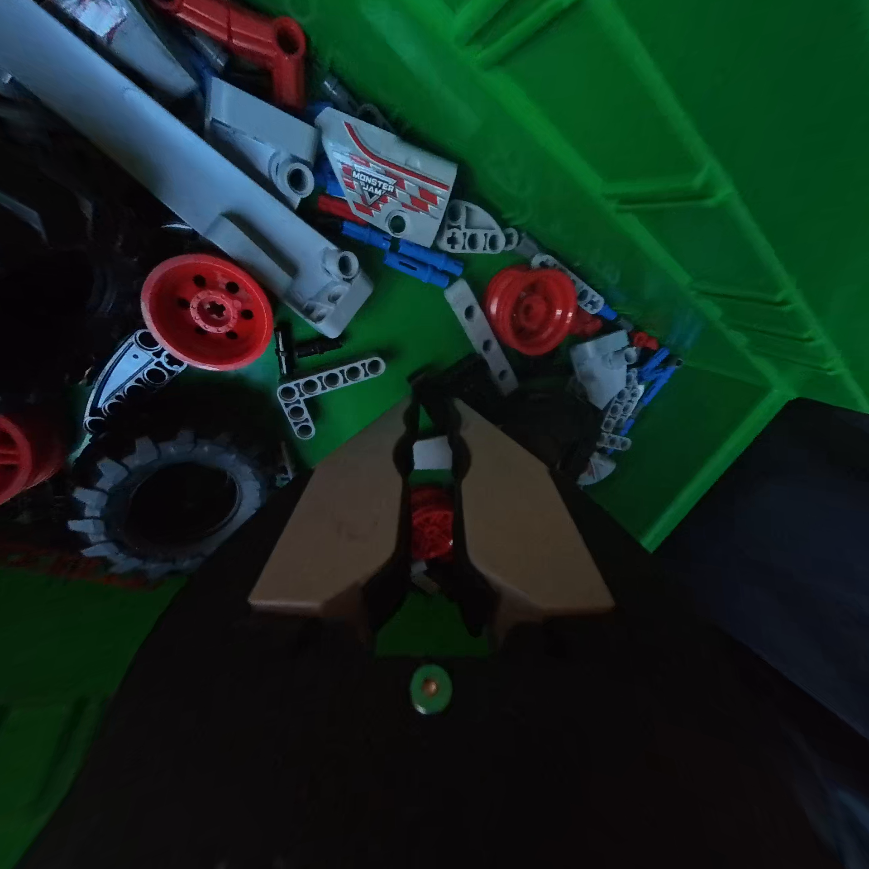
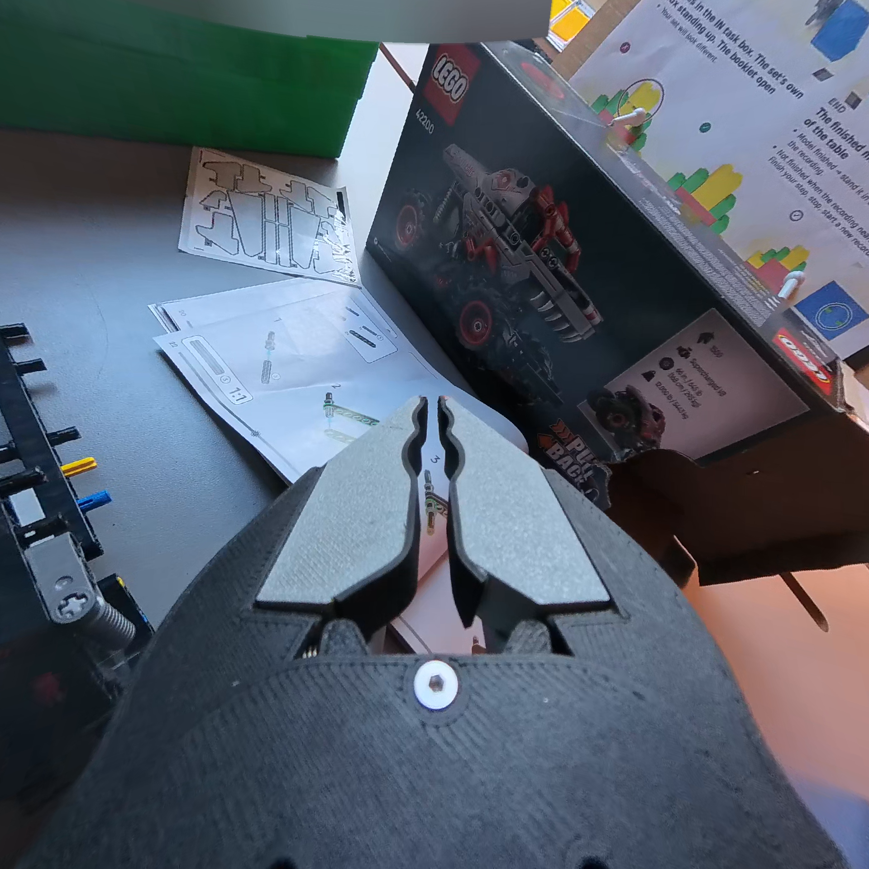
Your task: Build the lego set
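My left gripper (image 1: 432,395) reaches into a green bin (image 1: 658,188) of loose parts. Its jaws are close together over the bin floor. The tips are in shadow, and I cannot tell if they pinch anything. A white and a red piece (image 1: 430,522) show through the gap. Around it lie a red wheel hub (image 1: 207,312), a second red hub (image 1: 529,310), a black tyre (image 1: 174,503), a grey L-beam (image 1: 324,385), blue pins (image 1: 423,263) and a stickered grey panel (image 1: 390,174). My right gripper (image 2: 433,404) is shut and empty above the open instruction booklet (image 2: 291,357).
A part-built black frame (image 2: 42,493) with yellow and blue pins sits at the left of the grey table (image 2: 94,282). A sticker sheet (image 2: 268,216), the set's dark box (image 2: 517,263) and a printed sheet (image 2: 752,141) stand behind. The green bin (image 2: 178,70) is at the back left. My right fingertips sit around 35 centimeters from my left ones. From my left tips it is roughly 8 centimeters to the red wheel hub (image 1: 207,312); from my right, 35 centimeters.
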`<state>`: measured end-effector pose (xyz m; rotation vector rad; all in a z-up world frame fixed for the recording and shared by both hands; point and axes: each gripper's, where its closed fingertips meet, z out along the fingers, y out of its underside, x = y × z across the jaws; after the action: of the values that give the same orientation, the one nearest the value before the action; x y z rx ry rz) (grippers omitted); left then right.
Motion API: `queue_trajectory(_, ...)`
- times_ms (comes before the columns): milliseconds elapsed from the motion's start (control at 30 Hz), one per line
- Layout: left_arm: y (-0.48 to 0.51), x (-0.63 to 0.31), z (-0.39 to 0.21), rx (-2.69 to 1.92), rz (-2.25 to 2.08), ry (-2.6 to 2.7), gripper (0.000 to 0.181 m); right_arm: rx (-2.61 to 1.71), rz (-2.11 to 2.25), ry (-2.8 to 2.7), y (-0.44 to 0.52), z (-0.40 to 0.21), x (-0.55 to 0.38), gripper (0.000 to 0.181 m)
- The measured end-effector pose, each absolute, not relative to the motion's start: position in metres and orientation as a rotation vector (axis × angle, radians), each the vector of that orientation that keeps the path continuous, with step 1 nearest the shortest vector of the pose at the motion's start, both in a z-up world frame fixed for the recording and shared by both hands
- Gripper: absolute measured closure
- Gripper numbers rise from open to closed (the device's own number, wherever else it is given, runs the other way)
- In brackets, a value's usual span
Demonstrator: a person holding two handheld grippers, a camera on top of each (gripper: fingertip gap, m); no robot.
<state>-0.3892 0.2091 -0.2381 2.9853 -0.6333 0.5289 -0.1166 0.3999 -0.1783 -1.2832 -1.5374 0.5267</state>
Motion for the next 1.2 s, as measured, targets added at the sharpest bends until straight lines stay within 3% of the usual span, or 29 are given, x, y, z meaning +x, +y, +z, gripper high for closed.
queue_trajectory(200,0.205,-0.384,-0.236,2.979,0.514,-0.68,0.163,-1.285,0.526,-1.535,0.401,-0.178,-0.116,0.18)
queue_trajectory(267,0.207,-0.387,-0.239,2.993,0.446,-0.693,0.171,-1.284,0.524,-1.537,0.4,-0.179,-0.116,0.18)
queue_trajectory(567,0.209,-0.386,-0.239,3.006,0.447,-0.697,0.172,-1.276,0.517,-1.539,0.399,-0.177,-0.116,0.181)
queue_trajectory(667,0.209,-0.388,-0.24,3.012,0.341,-0.737,0.172,-1.272,0.517,-1.54,0.399,-0.177,-0.117,0.181)
queue_trajectory(767,0.223,-0.423,-0.242,3.045,-0.102,-0.794,0.167,-1.27,0.516,-1.548,0.397,-0.178,-0.117,0.18)
queue_trajectory(1067,0.234,-0.395,-0.239,3.093,0.406,-0.787,0.174,-1.266,0.516,-1.553,0.396,-0.178,-0.117,0.181)
queue_trajectory(1200,0.226,-0.396,-0.239,3.062,0.427,-0.768,0.167,-1.27,0.517,-1.554,0.397,-0.179,-0.117,0.181)
